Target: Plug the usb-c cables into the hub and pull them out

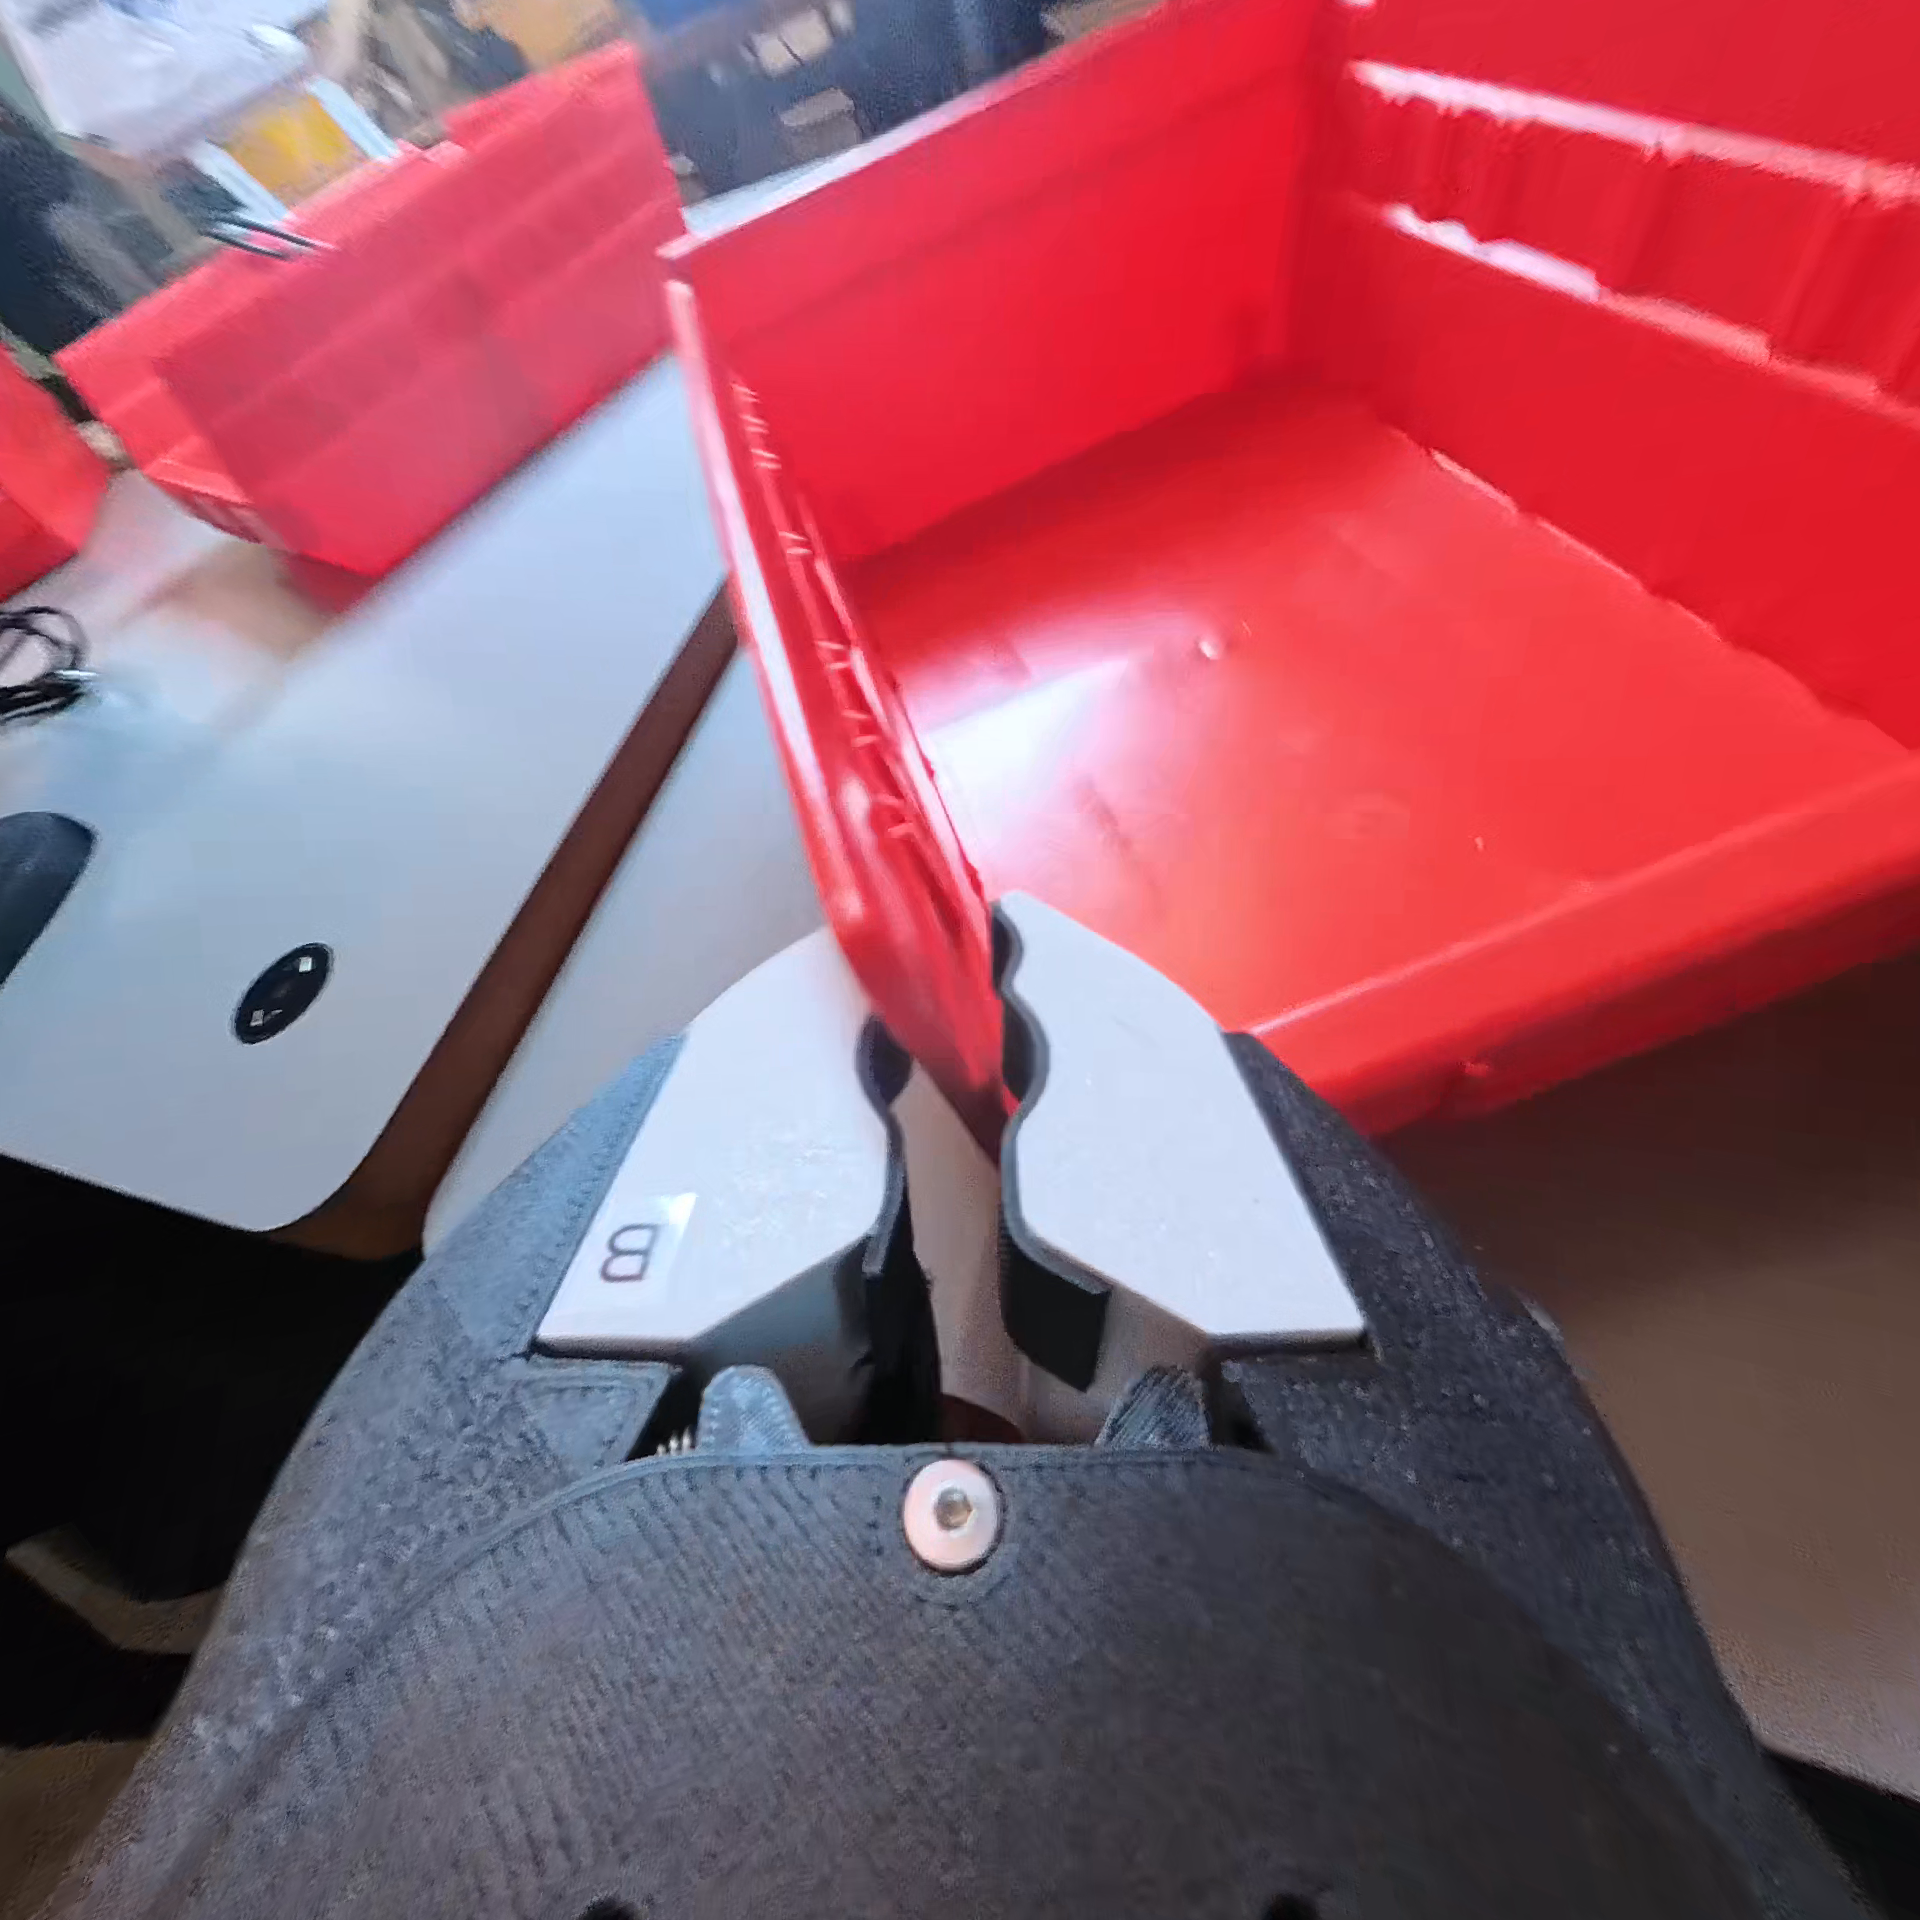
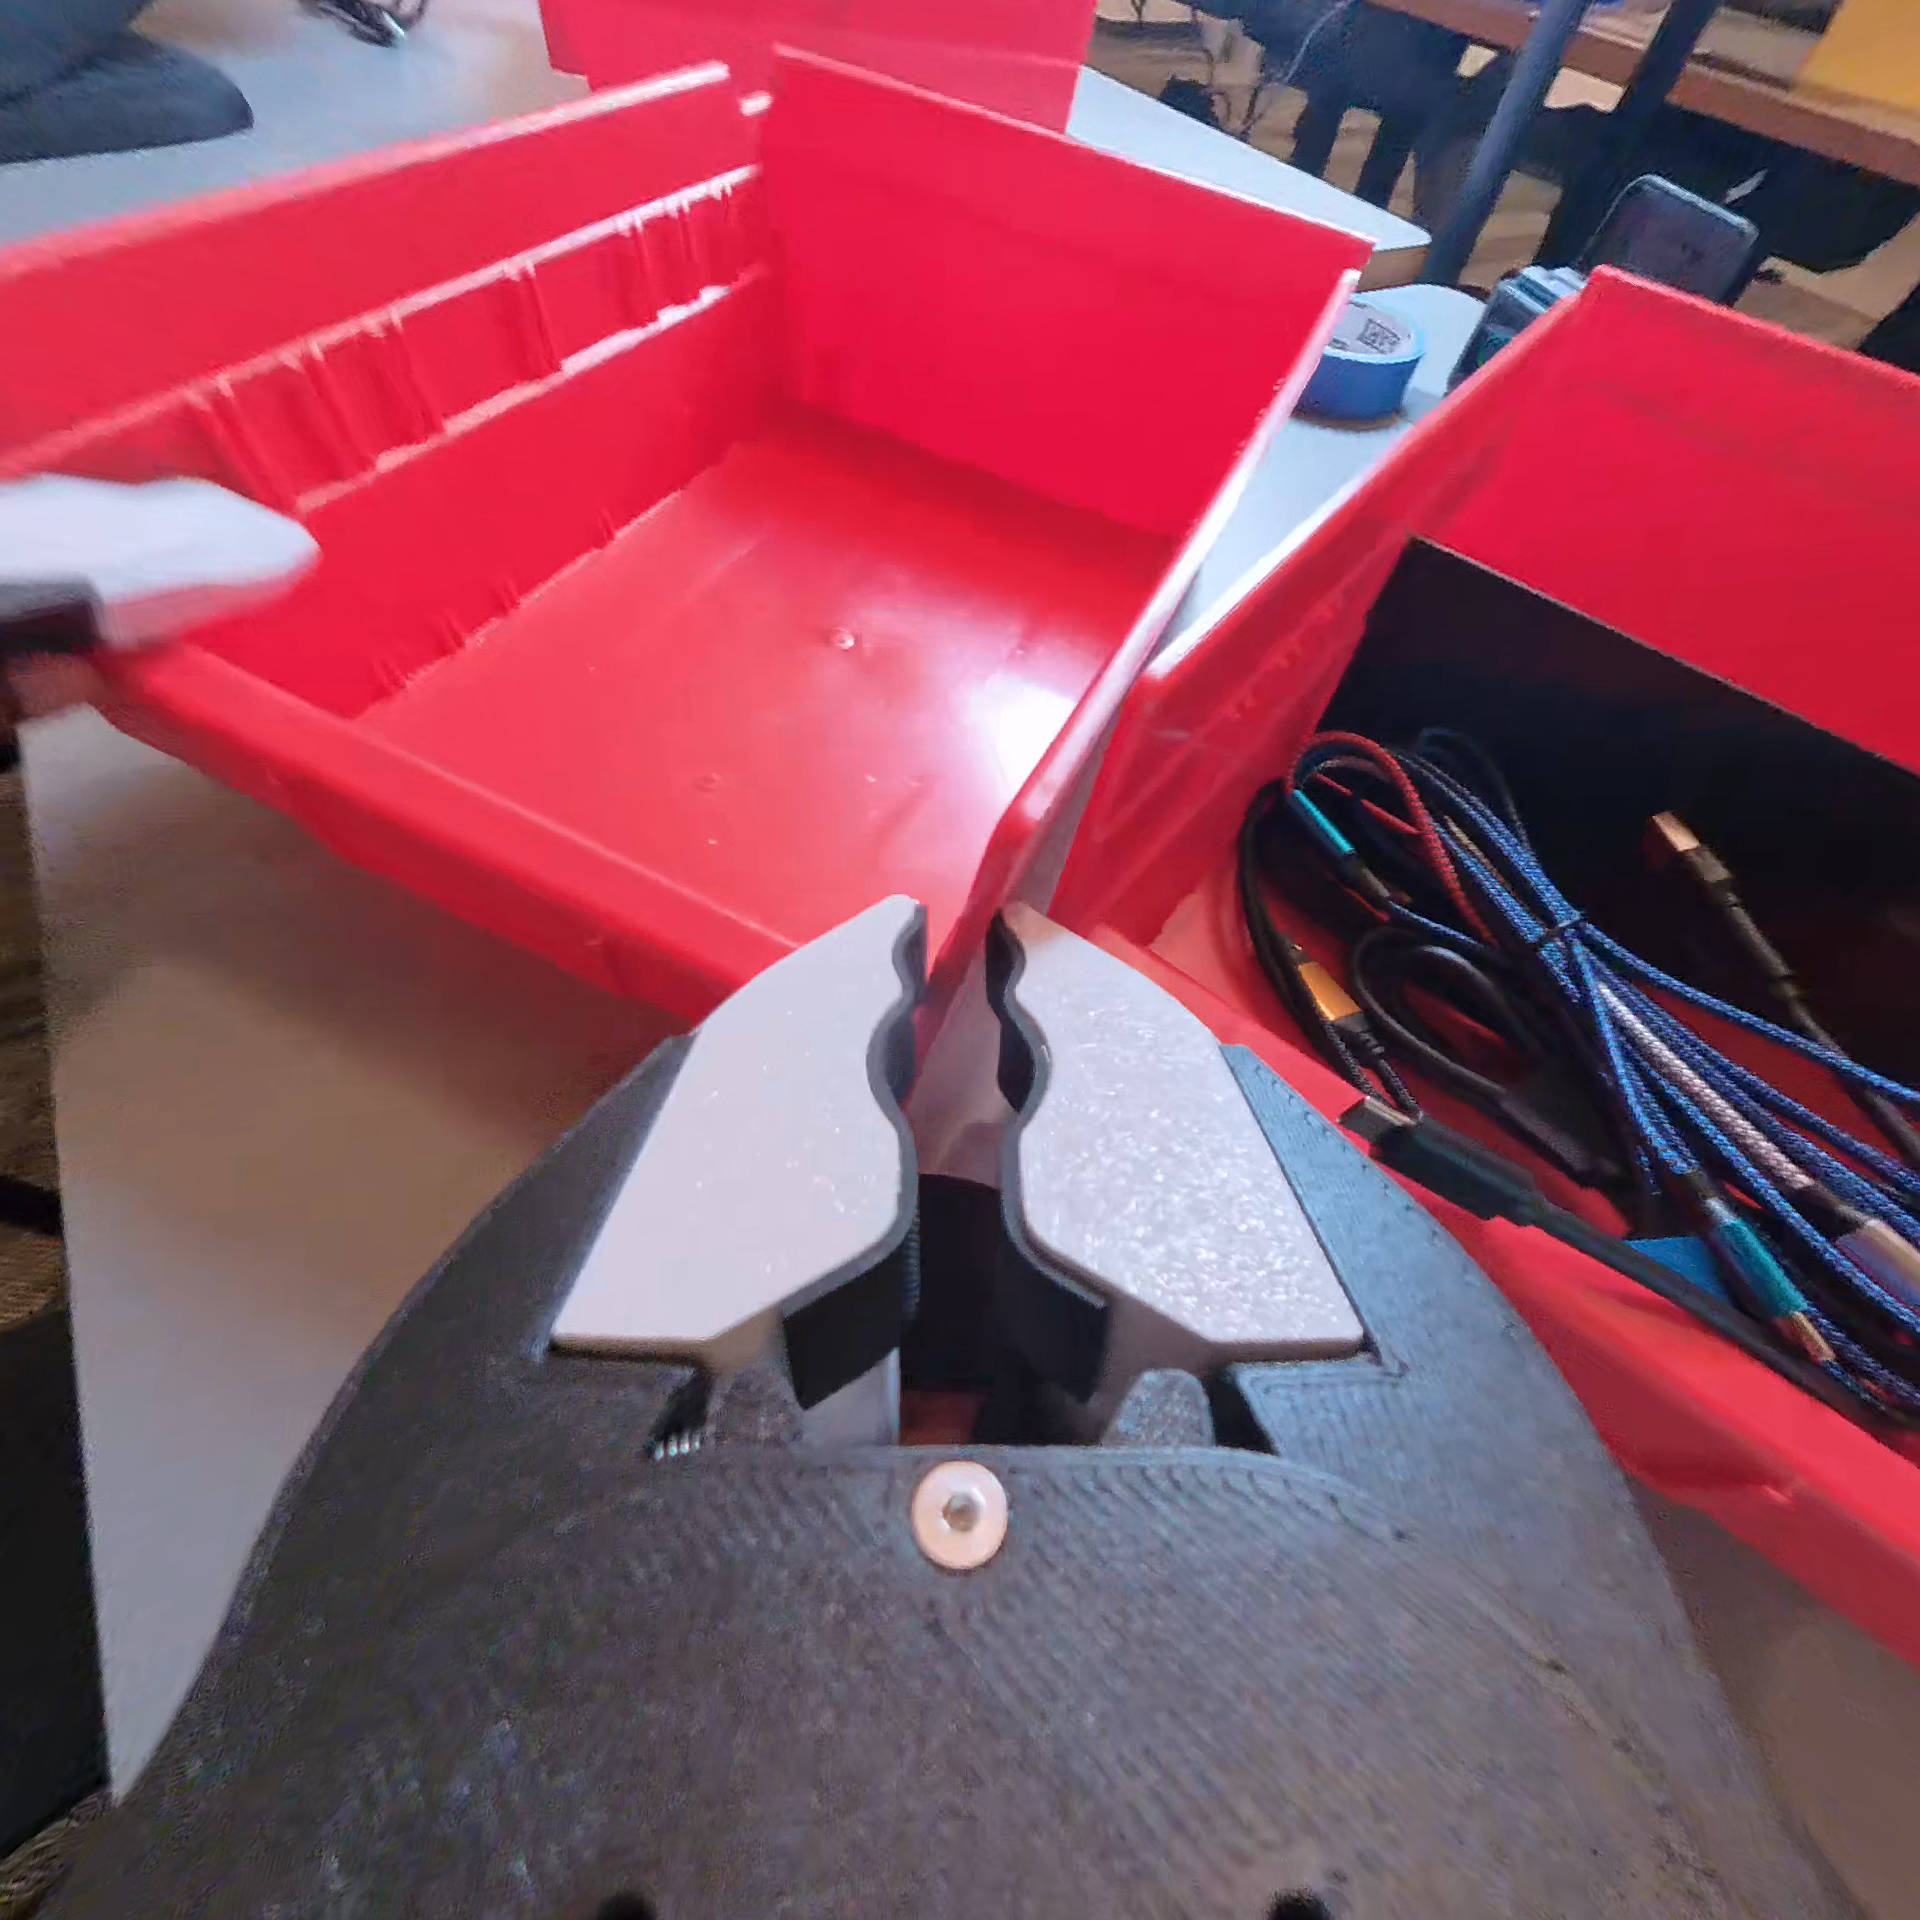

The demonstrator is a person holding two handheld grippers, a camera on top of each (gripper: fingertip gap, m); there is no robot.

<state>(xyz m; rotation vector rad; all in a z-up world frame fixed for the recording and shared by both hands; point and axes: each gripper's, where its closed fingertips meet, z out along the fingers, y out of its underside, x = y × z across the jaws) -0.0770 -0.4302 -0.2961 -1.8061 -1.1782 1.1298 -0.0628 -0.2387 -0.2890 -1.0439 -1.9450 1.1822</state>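
An empty red bin [image 1: 1039, 364] fills both views. My left gripper [image 1: 930, 961] is shut on the bin's left side wall near the front corner. My right gripper [image 2: 961, 935] is shut on the right side wall of the same bin [image 2: 987, 312]. The left gripper also shows at the far left of the right wrist view [image 2: 145, 561], on the opposite wall. A second red bin [image 2: 1662, 468] stands just right of the first and holds a tangle of blue, black and red braided USB cables [image 2: 1538, 997]. No hub is in view.
More red bins [image 1: 416, 343] stand on a grey table [image 1: 312, 831] to the left, with a thin black cable [image 1: 42, 665] at its left edge. A blue tape roll [image 2: 1361, 358] lies behind the bins. Dark furniture stands beyond the table. My hands' fingertips stand some 20 cm from each other.
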